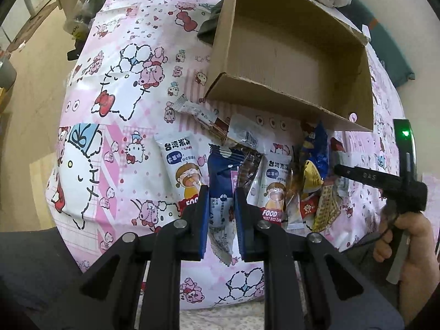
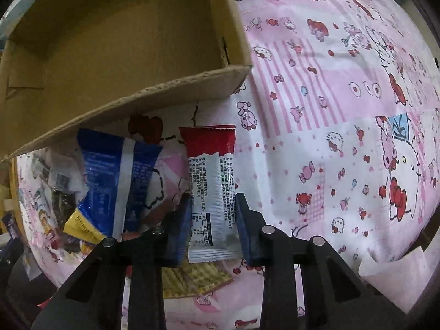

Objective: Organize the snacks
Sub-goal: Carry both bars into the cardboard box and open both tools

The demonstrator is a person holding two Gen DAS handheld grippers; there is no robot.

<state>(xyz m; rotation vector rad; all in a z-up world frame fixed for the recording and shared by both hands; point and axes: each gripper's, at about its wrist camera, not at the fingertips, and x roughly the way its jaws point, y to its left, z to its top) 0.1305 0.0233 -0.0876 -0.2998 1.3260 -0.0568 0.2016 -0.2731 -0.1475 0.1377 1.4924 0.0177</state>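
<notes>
- Closest to the left wrist camera, the left gripper [image 1: 221,214] points steeply down with its blue-padded fingers [image 1: 204,220] clamped on a dark blue snack packet [image 1: 221,192]; the packet's crimped silver end hangs below the pads, on the side away from the cardboard box [image 1: 288,63].
- Closest to the right wrist camera, the right gripper [image 2: 213,228] points straight down, and its fingers [image 2: 243,228] are drawn in against the two long edges of a red-and-white snack packet [image 2: 211,187]; the packet's red end points toward the cardboard box.
- Beside that packet, nearer the box's front wall, lies a blue-and-white packet [image 2: 115,181] with a yellow end, resting on the pink cartoon-print cloth [image 2: 330,137].
- A yellow patterned wrapper [image 2: 192,280] shows under the right gripper, on the far side from the box.
- In the left wrist view a loose heap of snacks sits on the cloth just in front of the box: two white rice-cake packets [image 1: 183,165], a brown wrapper [image 1: 247,167], a yellow pouch [image 1: 312,176] and a crumpled blue bag [image 1: 316,148].
- To the heap's right, a person's hand [image 1: 412,247] holds the handle of the right gripper's tool, its green light glowing.
- Farthest off, the cardboard box stands open on the cloth, brown inside, no snack visible in it, its front wall rising just behind the heap.
</notes>
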